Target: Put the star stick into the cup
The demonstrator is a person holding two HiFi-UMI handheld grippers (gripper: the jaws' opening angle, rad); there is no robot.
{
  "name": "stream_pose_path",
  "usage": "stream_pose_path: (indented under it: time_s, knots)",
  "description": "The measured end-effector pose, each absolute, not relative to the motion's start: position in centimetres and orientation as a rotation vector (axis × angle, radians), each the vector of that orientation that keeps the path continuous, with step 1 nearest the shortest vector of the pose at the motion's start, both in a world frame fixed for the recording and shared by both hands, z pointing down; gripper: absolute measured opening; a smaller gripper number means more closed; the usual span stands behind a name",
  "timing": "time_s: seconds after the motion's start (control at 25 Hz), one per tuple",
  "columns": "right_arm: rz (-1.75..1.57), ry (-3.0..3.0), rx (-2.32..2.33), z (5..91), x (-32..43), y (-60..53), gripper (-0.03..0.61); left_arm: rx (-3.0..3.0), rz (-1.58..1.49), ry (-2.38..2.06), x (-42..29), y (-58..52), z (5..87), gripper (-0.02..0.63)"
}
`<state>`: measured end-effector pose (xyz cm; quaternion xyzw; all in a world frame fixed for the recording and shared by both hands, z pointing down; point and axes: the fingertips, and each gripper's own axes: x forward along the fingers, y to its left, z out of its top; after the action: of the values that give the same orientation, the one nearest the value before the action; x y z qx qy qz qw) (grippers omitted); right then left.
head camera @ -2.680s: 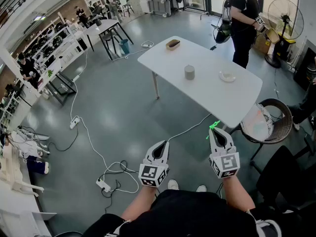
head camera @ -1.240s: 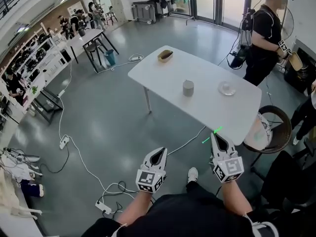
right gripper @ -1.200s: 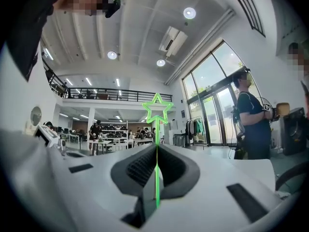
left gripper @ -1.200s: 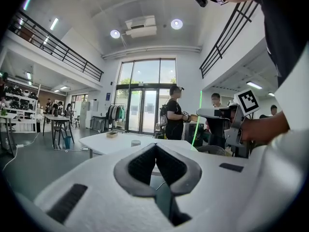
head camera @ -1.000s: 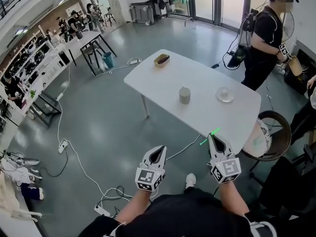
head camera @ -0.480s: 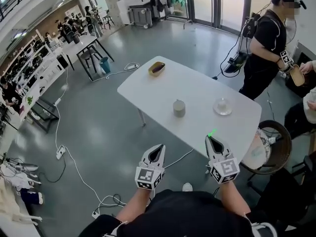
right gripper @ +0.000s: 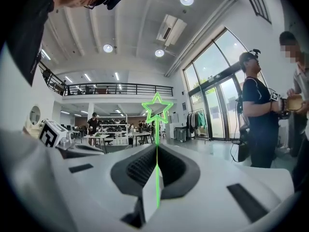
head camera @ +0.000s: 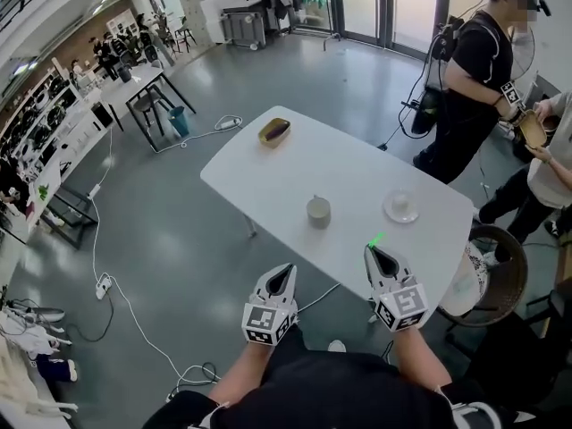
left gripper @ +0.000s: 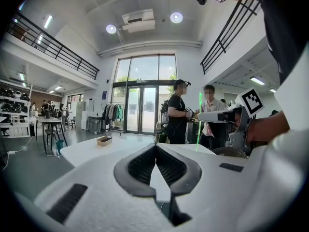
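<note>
The green star stick (head camera: 376, 239) stands up from my right gripper (head camera: 373, 254), which is shut on its shaft. In the right gripper view the star (right gripper: 157, 111) rises above the closed jaws of the right gripper (right gripper: 157, 147). The grey cup (head camera: 318, 211) stands upright in the middle of the white table (head camera: 268, 181), ahead and left of the right gripper. My left gripper (head camera: 284, 275) hovers beside it at the table's near edge, shut and holding nothing. From the left gripper (left gripper: 155, 148) view, the stick (left gripper: 199, 122) shows to the right.
A wooden bowl (head camera: 273, 131) sits at the table's far end and a white saucer (head camera: 401, 206) lies right of the cup. Two people (head camera: 460, 70) stand beyond the table's right end. A round wicker chair (head camera: 497, 273) is at the right. Cables (head camera: 103, 284) cross the floor on the left.
The table has drawn nearer in the head view; both grippers now reach its near edge. The right gripper keeps its hold on the stick, the left stays shut.
</note>
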<state>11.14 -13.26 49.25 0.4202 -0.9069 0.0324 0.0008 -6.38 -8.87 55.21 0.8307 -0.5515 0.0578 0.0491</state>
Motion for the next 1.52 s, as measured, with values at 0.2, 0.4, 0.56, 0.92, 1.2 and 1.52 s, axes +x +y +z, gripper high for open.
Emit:
stream_pose_path:
  time_s: [0.2,0.4,0.56,0.92,1.2,1.52]
  knots:
    - [0.116,-2.815,1.376,49.4,8.8,-18.1,0.011,2.558,0.194,-1.600,-8.5,-14.1,56.2,0.011]
    - [0.049,-2.791,1.433,48.2,6.0,-22.5,0.011,2.652,0.220,-1.516,-11.2,-20.1,55.3,0.011]
    - [0.025,-2.756,1.499,46.9,3.4,-25.1,0.011,2.702,0.199,-1.419,-13.1,-24.0,53.8,0.011]
    - [0.042,-2.664,1.700,45.4,0.7,-29.6,0.011,2.848,0.274,-1.200,-15.7,-28.2,52.7,0.011]
    - [0.086,-2.621,1.768,46.2,0.8,-30.9,0.011,2.807,0.211,-1.205,-17.0,-30.6,53.9,0.011]
    - [0.261,-2.681,1.760,48.5,1.4,-33.4,0.011,2.720,0.233,-1.309,-18.8,-32.9,55.3,0.011]
